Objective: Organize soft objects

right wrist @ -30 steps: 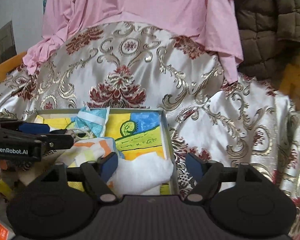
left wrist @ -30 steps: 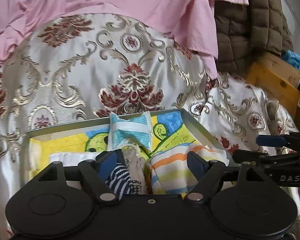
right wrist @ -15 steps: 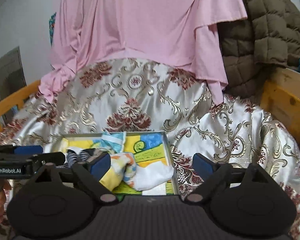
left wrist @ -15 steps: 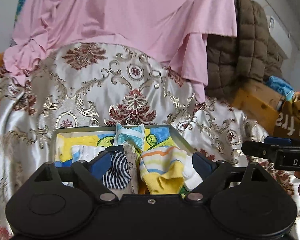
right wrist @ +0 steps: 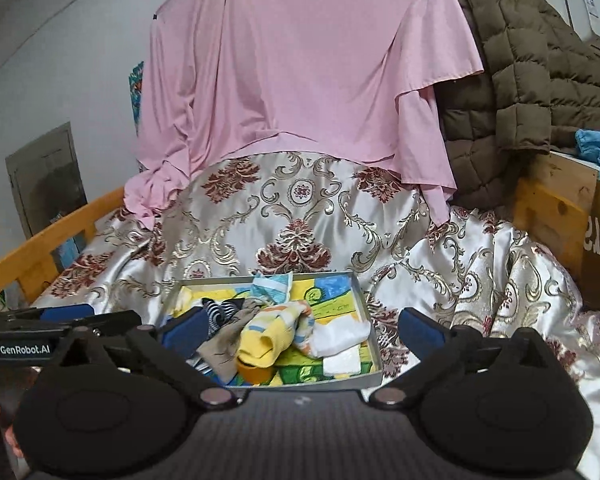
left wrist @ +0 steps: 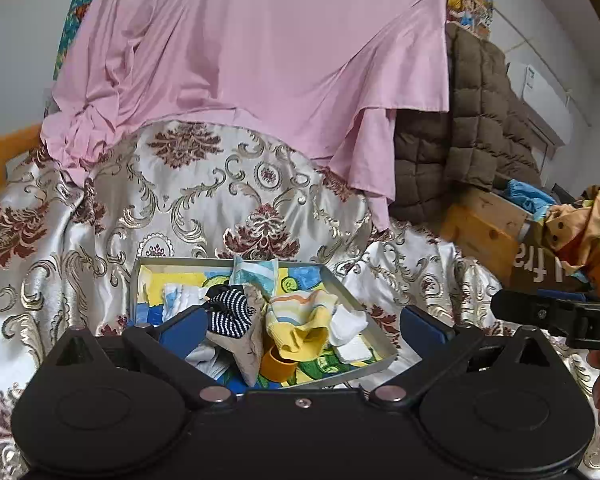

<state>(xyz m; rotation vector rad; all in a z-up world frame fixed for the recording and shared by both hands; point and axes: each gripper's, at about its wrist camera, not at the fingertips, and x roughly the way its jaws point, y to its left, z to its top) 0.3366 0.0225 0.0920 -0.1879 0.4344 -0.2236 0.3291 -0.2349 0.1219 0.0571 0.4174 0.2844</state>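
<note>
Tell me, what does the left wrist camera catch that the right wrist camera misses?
Only the left wrist view shows a crumpled colourful paper bundle at the right edge, and the right gripper poking in from that side.

Only the right wrist view shows a grey door and the long orange wooden rail on the left, plus the left gripper.

Both show the tray of socks on the patterned satin cloth, the pink sheet and the brown quilted coat. Neither gripper holds anything; their jaws are opening.
</note>
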